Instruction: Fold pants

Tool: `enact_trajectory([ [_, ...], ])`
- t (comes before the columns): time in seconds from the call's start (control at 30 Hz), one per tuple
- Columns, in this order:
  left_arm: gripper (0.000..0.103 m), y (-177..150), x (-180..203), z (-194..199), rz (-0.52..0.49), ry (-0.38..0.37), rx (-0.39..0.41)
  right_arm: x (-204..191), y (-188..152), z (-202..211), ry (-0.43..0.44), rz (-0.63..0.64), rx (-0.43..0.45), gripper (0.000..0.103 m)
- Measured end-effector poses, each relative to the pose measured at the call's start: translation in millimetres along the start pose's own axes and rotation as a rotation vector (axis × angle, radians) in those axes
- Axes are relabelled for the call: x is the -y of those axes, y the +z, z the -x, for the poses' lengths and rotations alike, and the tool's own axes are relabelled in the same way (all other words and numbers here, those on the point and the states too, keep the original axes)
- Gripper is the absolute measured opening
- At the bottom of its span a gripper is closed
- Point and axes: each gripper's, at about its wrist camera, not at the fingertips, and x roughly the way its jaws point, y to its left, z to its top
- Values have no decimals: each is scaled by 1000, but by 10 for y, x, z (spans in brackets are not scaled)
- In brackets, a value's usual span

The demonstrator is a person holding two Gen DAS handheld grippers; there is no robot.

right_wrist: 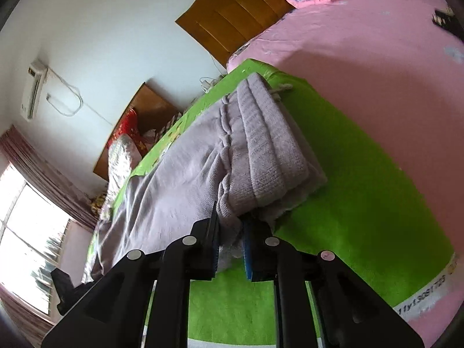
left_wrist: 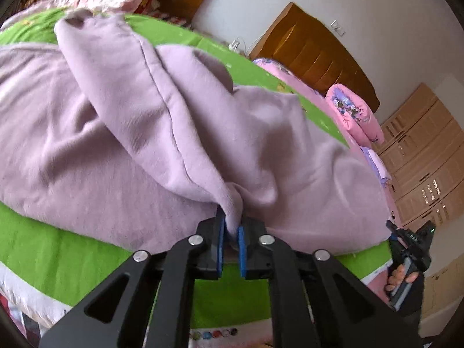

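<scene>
Lilac sweatpants (left_wrist: 121,133) being spread on green bedsheet (left_wrist: 58,246), fabric fold being pinched by left gripper (left_wrist: 231,232), ribbed waistband (right_wrist: 269,156) edge being clamped by right gripper (right_wrist: 230,240), wooden headboard (left_wrist: 316,55) beyond sheet.

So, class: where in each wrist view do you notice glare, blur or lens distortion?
Left wrist view: the lilac pants look softly blurred and the headboard bows near the rim. Right wrist view: the window is blown out white; the wall stays dim.
</scene>
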Motion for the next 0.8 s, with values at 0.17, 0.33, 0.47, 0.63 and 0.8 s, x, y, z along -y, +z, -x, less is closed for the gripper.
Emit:
enact_trajectory([
  [0.17, 80, 29, 136, 239, -63, 146, 102, -208, -58, 177, -66, 103, 4, 68],
  [0.33, 86, 63, 725, 591, -265, 214, 271, -830, -235, 493, -246, 434, 141, 79],
  [0.47, 93, -52, 1404, 217, -499, 168, 199, -1268, -337, 246, -159, 552, 117, 79],
  [0.63, 93, -97, 1422, -614, -509, 199, -54, -1295, -431, -361, -272, 633, -49, 78],
  [0.8, 93, 152, 1279, -678, -413, 139, -140, -1053, -356, -351, -216, 578, -102, 78],
])
